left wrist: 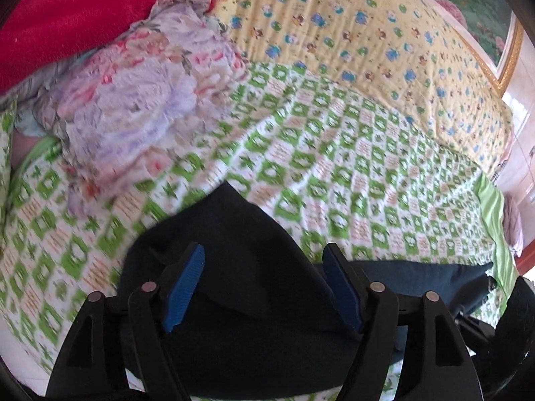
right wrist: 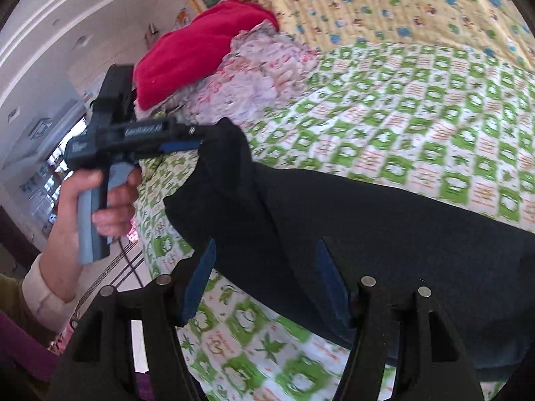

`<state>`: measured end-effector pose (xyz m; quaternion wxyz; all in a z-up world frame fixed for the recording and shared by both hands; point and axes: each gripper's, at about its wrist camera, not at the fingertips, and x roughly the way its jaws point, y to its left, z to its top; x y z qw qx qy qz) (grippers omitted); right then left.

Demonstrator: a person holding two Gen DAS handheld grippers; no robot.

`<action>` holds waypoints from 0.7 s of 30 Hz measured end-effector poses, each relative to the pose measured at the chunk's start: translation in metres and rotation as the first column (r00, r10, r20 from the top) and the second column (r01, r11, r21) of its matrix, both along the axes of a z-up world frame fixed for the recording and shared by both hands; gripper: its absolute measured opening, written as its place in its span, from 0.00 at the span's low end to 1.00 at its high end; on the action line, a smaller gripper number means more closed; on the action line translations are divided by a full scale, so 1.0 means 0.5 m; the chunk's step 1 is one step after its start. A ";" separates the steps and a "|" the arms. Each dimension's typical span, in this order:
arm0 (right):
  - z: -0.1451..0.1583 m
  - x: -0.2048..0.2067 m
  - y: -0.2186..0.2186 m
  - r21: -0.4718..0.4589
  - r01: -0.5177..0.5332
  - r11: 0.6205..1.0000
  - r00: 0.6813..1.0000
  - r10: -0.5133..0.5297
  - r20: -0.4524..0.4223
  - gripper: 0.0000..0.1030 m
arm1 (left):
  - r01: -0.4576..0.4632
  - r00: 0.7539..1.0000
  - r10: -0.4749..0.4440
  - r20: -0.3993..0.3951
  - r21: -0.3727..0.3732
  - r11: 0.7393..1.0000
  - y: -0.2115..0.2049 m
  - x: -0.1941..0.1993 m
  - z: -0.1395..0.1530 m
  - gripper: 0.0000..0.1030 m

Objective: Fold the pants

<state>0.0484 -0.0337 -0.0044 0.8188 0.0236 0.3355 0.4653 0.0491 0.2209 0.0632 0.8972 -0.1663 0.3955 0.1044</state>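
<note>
The dark pants (right wrist: 351,220) lay on the bed (right wrist: 418,110), over its green-and-white checked cover, with their long axis running from the raised end at the left out past the right edge of the right wrist view. That raised end was pinched in the left gripper (right wrist: 197,145), held in the person's left hand (right wrist: 103,200); its jaws looked closed on a peak of the cloth, lifted off the cover. In the left wrist view the same fabric (left wrist: 240,284) filled the space between the blue pads, though there the jaws appeared fairly wide, so the hold is judged mainly from the other camera. The right gripper (right wrist: 264,284) had its jaws spread, the pants spanning the gap between them and just ahead; whether the pads touched cloth could not be told. The left was therefore the nearer, holding side, and a fold would likely carry that end along the long axis. A red blanket (right wrist: 200,46) and floral bedding (left wrist: 133,100) sat beyond, well apart.
</note>
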 end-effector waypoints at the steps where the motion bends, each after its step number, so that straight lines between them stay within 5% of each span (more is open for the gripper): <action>1: -0.001 0.001 0.012 -0.004 -0.014 1.000 1.000 0.014 -0.001 0.62 | -0.004 1.000 0.004 0.004 0.010 1.000 0.014 0.004 0.004 0.72; 5: -0.004 0.009 0.062 -0.030 -0.065 0.997 0.998 0.065 0.006 0.62 | 0.047 0.999 -0.047 -0.007 0.020 0.999 0.063 0.019 0.003 0.73; 8: -0.003 0.027 0.089 -0.038 -0.097 0.995 0.995 0.097 -0.002 0.62 | 0.198 0.980 -0.198 -0.013 0.004 0.980 0.095 0.044 -0.011 0.73; 17: -0.010 0.072 0.152 -0.092 -0.170 0.981 0.984 0.165 -0.059 0.61 | 0.516 0.846 -0.519 -0.126 -0.058 0.855 0.153 0.126 -0.076 0.73; 21: -0.025 0.078 0.172 -0.128 -0.189 0.974 0.980 0.179 -0.086 0.47 | 0.616 0.761 -0.627 -0.167 -0.116 0.779 0.135 0.130 -0.108 0.71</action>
